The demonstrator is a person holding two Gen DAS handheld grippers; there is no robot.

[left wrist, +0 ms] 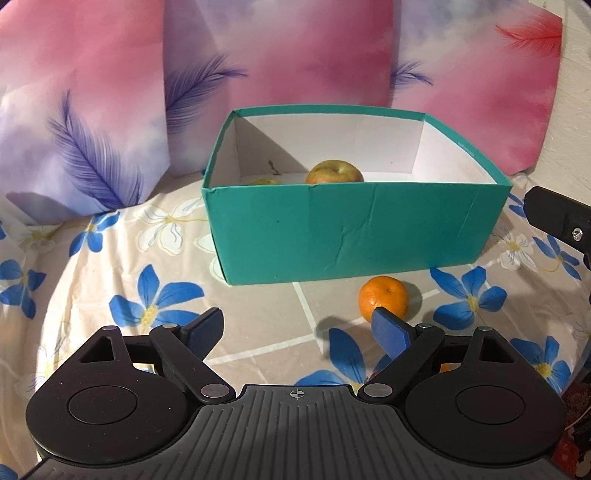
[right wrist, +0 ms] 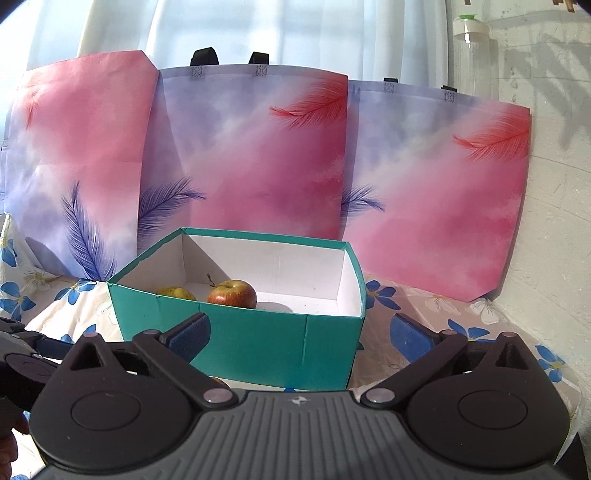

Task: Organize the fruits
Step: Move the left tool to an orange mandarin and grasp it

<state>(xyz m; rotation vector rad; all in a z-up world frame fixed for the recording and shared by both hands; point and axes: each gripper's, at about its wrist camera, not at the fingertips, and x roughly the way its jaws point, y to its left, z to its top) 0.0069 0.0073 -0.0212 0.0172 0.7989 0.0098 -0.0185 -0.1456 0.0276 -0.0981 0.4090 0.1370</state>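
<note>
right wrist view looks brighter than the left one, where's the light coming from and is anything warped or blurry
Right wrist view: daylight through the curtain backlights the bags, and the wall carries plant shadows. Left wrist view: dimmer, with the tangerine casting a soft shadow to its right. Both views: fisheye bends the teal box edges; focus stays sharp.

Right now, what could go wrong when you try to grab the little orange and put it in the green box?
The orange is round and lies loose on the cloth, so the open left gripper might nudge it and set it rolling. It sits close to the teal box, so a finger could bump the wall. Dropped in, it might knock the apple.
</note>
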